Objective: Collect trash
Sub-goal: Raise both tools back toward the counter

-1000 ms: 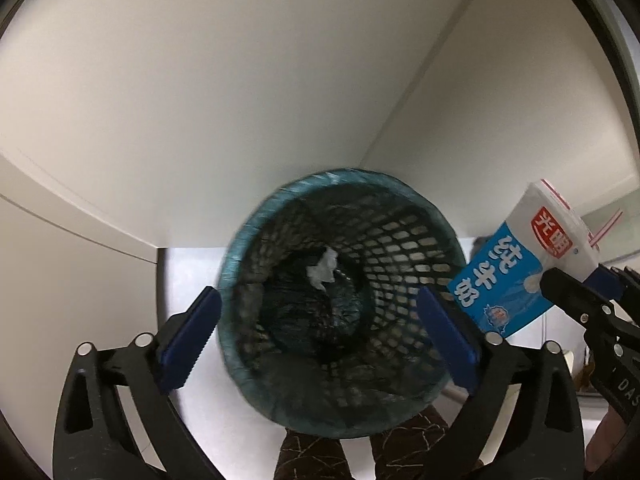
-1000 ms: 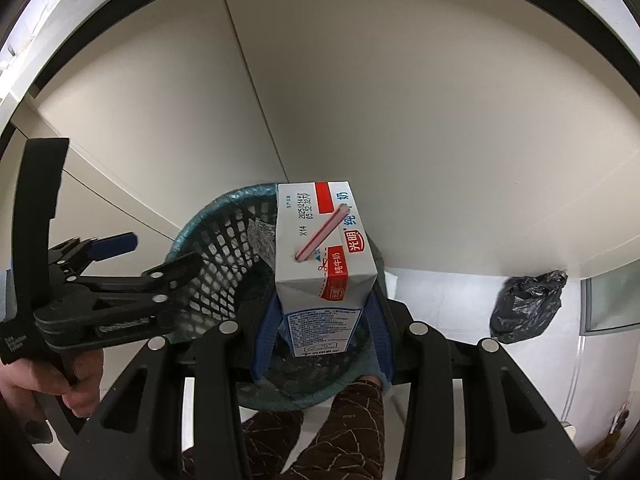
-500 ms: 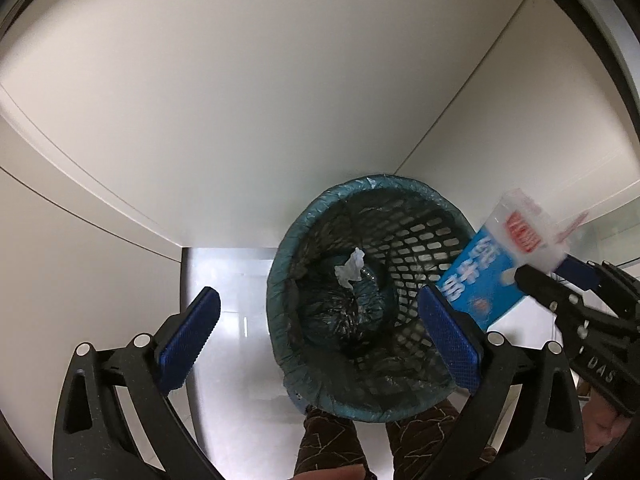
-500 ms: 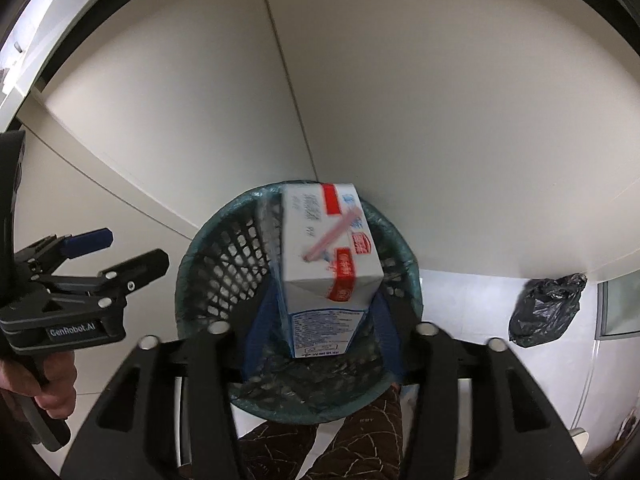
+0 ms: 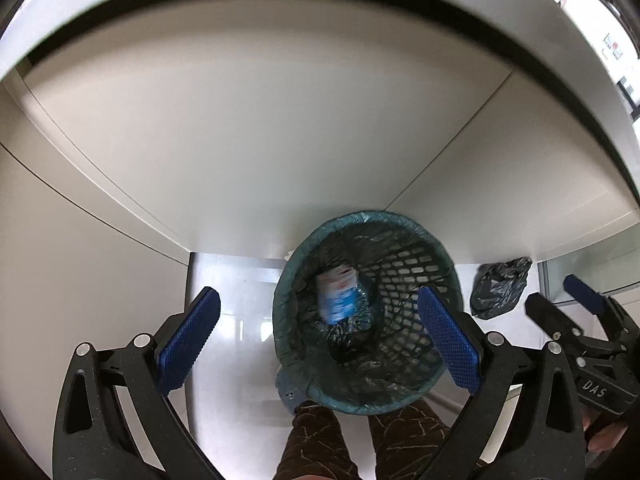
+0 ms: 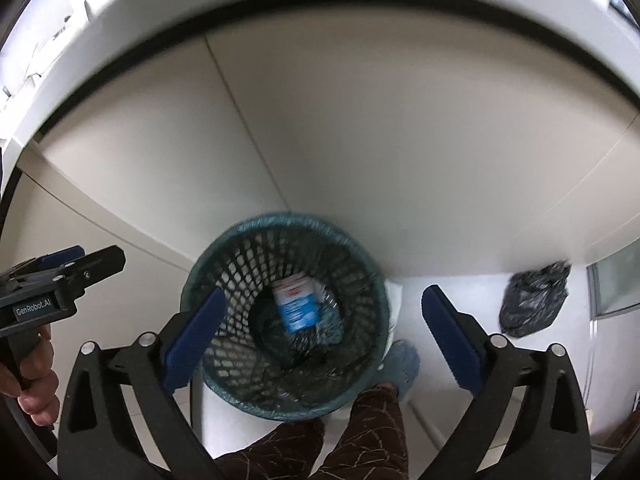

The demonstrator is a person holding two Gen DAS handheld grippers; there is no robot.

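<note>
Two claws spread wide and gripping nothing: left claw (image 5: pixel 320 338), right claw (image 6: pixel 326 334). Beyond both, teal mesh bin (image 6: pixel 224 264) on pale floor, milk carton (image 6: pixel 298 308) lying inside near bottom. Farther right, black bag (image 6: pixel 534 304) against wall.

Pale glossy floor (image 5: pixel 236 328) carries everything; reflections show on it. Teal mesh wastebasket (image 5: pixel 408 400) with a dark liner stands upright on the floor, close to the base of the white cabinet fronts (image 5: pixel 280 140). Blue-and-white milk carton (image 5: pixel 336 296) lies inside the basket, blurred, on crumpled dark liner. Black tied rubbish bag (image 5: pixel 500 288) sits on the floor to the right of the basket, apart from it, against the wall base. Person's blue shoe (image 6: pixel 404 364) rests on the floor just beside the basket's near side.
</note>
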